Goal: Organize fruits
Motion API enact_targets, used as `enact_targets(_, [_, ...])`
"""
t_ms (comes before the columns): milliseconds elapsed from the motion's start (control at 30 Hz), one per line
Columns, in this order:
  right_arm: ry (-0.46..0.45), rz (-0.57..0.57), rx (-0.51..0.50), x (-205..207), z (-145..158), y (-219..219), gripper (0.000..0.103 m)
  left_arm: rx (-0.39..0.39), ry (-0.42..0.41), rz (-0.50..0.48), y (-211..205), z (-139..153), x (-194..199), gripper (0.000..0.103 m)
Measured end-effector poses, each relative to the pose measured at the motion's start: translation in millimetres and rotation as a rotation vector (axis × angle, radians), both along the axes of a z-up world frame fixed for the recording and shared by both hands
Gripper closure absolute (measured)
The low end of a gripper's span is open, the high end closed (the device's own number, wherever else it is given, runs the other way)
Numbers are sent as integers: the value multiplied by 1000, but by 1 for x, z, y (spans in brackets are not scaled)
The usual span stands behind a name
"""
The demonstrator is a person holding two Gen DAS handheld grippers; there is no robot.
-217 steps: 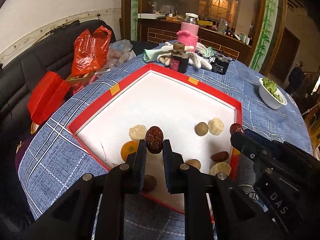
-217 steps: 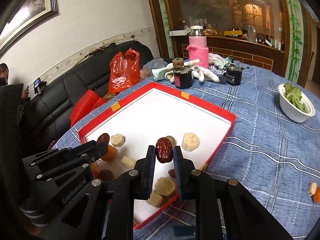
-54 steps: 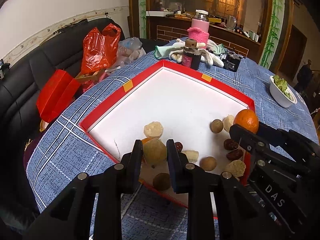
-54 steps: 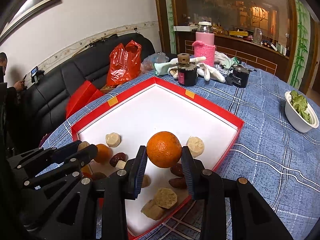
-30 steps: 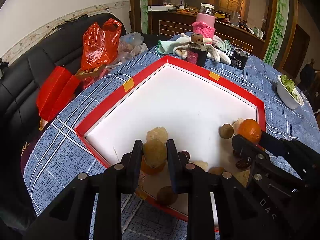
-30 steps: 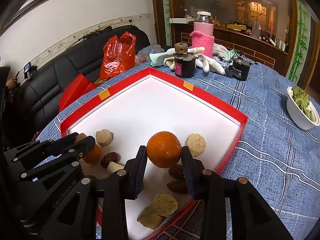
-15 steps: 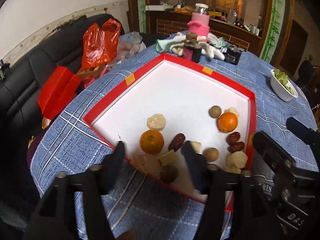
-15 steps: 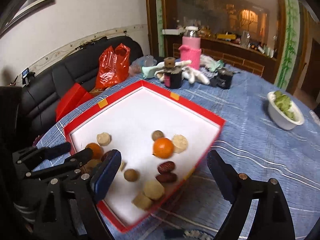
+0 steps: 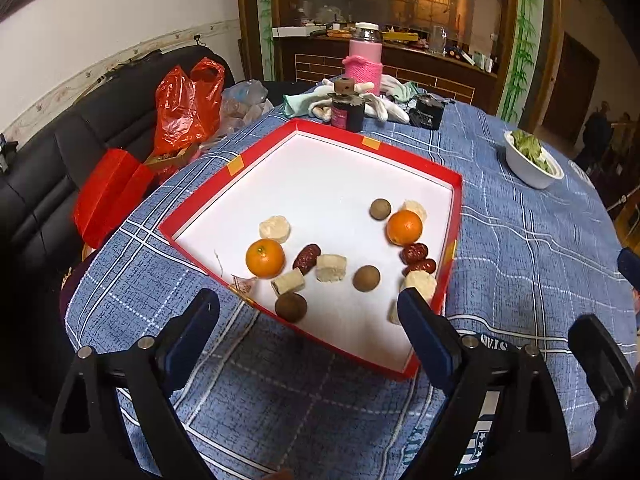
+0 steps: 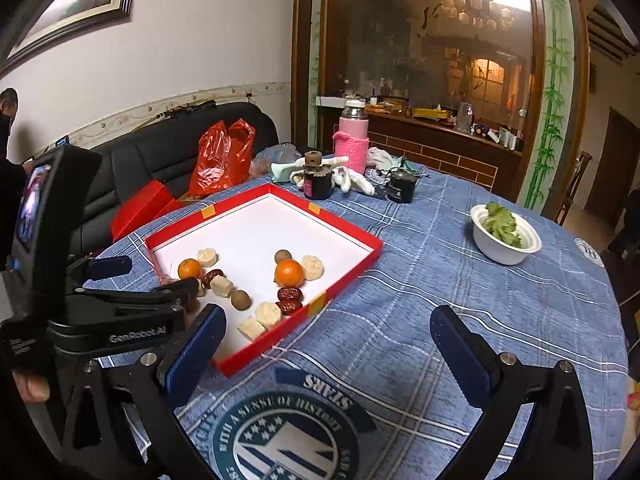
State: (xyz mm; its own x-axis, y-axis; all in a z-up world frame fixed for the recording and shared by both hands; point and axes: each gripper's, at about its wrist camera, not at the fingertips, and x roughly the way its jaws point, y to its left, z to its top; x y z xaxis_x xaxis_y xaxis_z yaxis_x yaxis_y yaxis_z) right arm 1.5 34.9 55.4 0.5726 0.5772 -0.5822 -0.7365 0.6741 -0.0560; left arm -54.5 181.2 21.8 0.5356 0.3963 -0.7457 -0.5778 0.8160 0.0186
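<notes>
Both your left gripper and right gripper are empty, jaws opening wide. The fruits sit loose in the near half of the red tray. Risk: the right-hand orange may roll if you nudge the dates touching it.

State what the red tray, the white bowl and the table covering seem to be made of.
Red tray: likely cardboard, with thin taped walls and a matte white floor. White bowl: perhaps ceramic or plastic, smooth and slightly glossy. Table covering: woven cloth with a soft blue plaid.
</notes>
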Motion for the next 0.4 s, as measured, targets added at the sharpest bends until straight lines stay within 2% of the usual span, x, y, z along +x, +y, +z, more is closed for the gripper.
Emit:
enact_targets(67, [-2,3,-2,-4,1,-5,0,-1,-11,-6,-3,2,-1,8])
enact_targets(100, [-5,4,-4,-6,1,-7,0,-6,-22,-7,-4,4,-2,0])
enact_targets(233, [-8,6,-7,-9,1,-9,0,28,-88,10,-7,13,-5,0])
enact_targets(400, [-4,9,1,-10,2,-7,0,13,-65,-25,-5,13,6,0])
